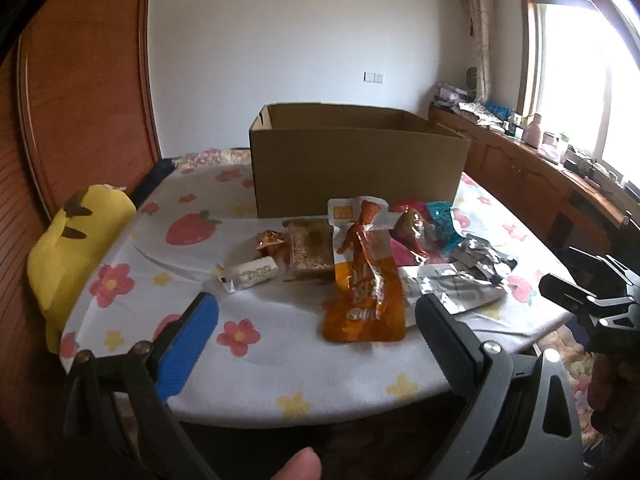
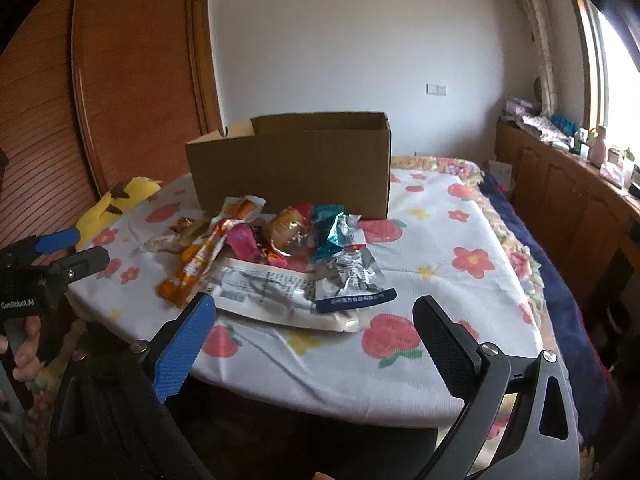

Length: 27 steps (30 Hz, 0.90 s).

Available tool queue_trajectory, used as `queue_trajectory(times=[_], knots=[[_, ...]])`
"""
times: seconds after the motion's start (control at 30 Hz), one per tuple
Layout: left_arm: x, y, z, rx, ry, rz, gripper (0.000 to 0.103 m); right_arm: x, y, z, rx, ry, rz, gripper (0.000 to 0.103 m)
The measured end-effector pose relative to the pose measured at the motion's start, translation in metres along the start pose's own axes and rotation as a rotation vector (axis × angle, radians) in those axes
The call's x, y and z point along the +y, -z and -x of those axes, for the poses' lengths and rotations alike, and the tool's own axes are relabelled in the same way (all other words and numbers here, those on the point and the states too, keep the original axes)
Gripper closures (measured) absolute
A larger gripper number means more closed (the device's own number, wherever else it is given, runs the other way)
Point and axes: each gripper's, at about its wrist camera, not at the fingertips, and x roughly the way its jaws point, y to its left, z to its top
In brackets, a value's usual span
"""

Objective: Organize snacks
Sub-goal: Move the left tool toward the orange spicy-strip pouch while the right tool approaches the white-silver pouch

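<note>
A heap of snack packets lay in the middle of the flower-printed cloth surface (image 1: 248,364), just in front of the open brown cardboard box (image 1: 356,168) at the far side. The long orange foil pouch (image 1: 366,292) was nearest in the left wrist view, with a small white wrapped bar (image 1: 252,274) to its left and a crumpled silver packet (image 2: 352,276) to its right. Both tools hung over the near edge, touching nothing: the left tool (image 1: 316,320) had its fingers spread wide, and the right tool (image 2: 314,320) was spread wide also. A yellow plush toy (image 1: 76,248) lay at the left edge.
</note>
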Motion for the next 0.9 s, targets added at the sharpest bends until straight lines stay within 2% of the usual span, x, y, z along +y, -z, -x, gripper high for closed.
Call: queue_trajectory(times=[0.47, 0.77, 0.9], knots=[[-0.009, -0.019, -0.054, 0.091, 0.010, -0.060, 0.003, -0.033, -0.022, -0.061, 0.132, -0.098, -0.010, 0.011], [-0.015, -0.026, -0.078, 0.162, 0.054, -0.079, 0.003, -0.040, -0.028, -0.099, 0.217, -0.129, 0.008, 0.014], [-0.017, -0.028, -0.088, 0.186, 0.043, -0.087, 0.003, -0.041, -0.027, -0.110, 0.240, -0.128, 0.025, 0.017]])
